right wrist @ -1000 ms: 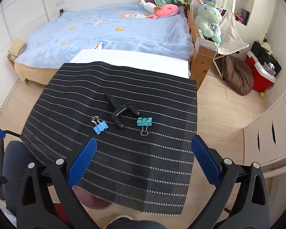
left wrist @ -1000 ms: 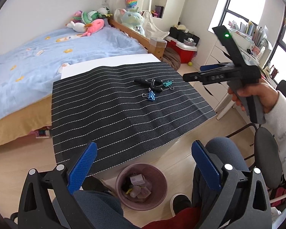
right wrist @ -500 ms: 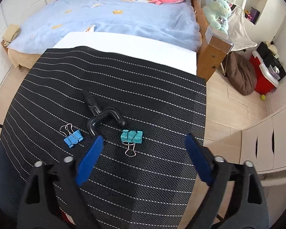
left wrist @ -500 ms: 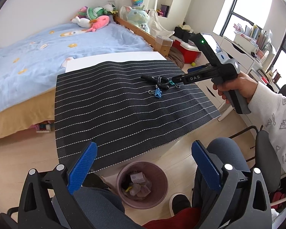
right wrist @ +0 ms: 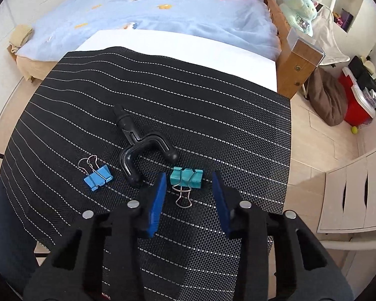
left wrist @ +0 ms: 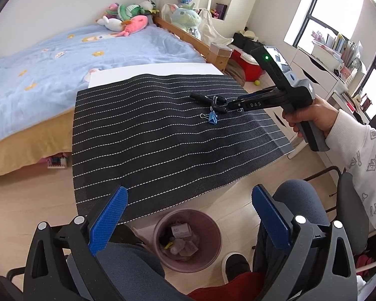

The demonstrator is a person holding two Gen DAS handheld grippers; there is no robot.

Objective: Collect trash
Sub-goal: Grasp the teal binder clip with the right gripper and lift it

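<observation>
The teal clip (right wrist: 186,177) lies on the striped mat (right wrist: 213,115), its wire handles pointing toward the right gripper (right wrist: 189,198), whose blue pads (right wrist: 156,200) stand on either side of those handles with gaps left on both sides, so the jaws are partly apart and clamp nothing. Just beside the teal clip, on its far left, lies a black hook (right wrist: 137,148), a forked piece with a straight stem; one prong ends close to the clip's body without clearly touching it. Farther left of the teal clip, beyond the hook, a blue clip (right wrist: 97,178) rests flat on the mat with its wire handles pointing away from the camera. In the left wrist view the right gripper (left wrist: 229,105) reaches in low over the mat from the right, held by the right hand (left wrist: 310,115), and its tip hides the teal clip; the blue clip (left wrist: 211,117) and hook (left wrist: 208,100) show just beside that tip. The mat covers a white table (right wrist: 178,47) and hangs over its near edge. Below that edge, well apart from the teal clip, a pink bin (left wrist: 188,240) stands on the wooden floor with scraps inside. The left gripper (left wrist: 188,223) hangs above the bin and the person's knees, its fingers wide apart and empty. Beyond the table stands a bed (right wrist: 150,7) with a blue cover and plush toys at its head.
</observation>
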